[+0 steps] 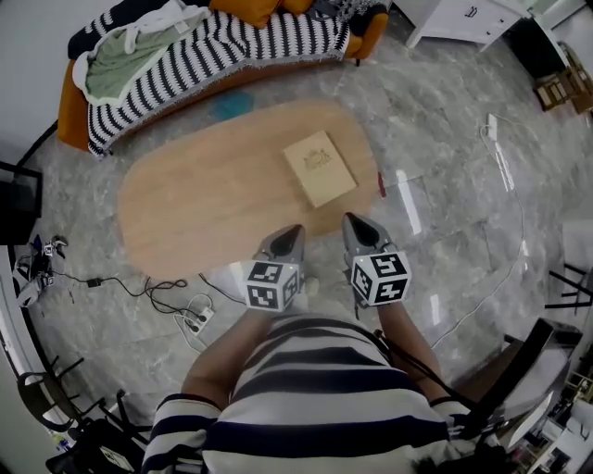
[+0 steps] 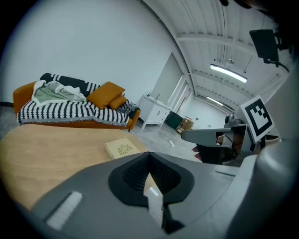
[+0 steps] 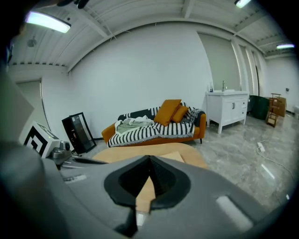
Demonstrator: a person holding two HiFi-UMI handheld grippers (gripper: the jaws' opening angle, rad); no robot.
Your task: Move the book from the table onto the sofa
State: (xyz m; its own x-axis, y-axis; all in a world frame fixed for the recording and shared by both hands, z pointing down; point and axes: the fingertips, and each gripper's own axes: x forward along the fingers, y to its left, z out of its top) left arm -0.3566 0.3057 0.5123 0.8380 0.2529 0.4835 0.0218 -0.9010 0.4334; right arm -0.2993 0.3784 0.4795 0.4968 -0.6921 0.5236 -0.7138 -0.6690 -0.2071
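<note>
The sofa [image 1: 213, 51] curves along the far wall, orange under a striped throw [image 1: 241, 46]. A green cloth [image 1: 125, 60] is heaped at its left end and orange cushions [image 1: 246, 9] sit further right. In front of it stands the oval wooden tabletop [image 1: 213, 199]. The book [image 1: 320, 168] lies flat and closed on its right half, at a slant, pale cover up.

The left gripper [image 1: 292, 233] and the right gripper [image 1: 357, 227] hang side by side over the tabletop's near edge. They point toward the book but are apart from it. Both pairs of fingers are pressed together with nothing between them.

As I see it, the reach comes first, and the fingers need to spread before they arrive. A flat book offers only its edges. I would come in low at the near corner, or draw the book toward the tabletop's edge so one finger can get beneath it. The other gripper can steady the far side.

The book's thickness is hard to judge from here. In the right gripper view the closed fingers cover nearly all of it. How much bare seat the sofa offers is unclear, and a bluish patch [image 1: 232, 104] on the floor beyond the tabletop I cannot identify.
</note>
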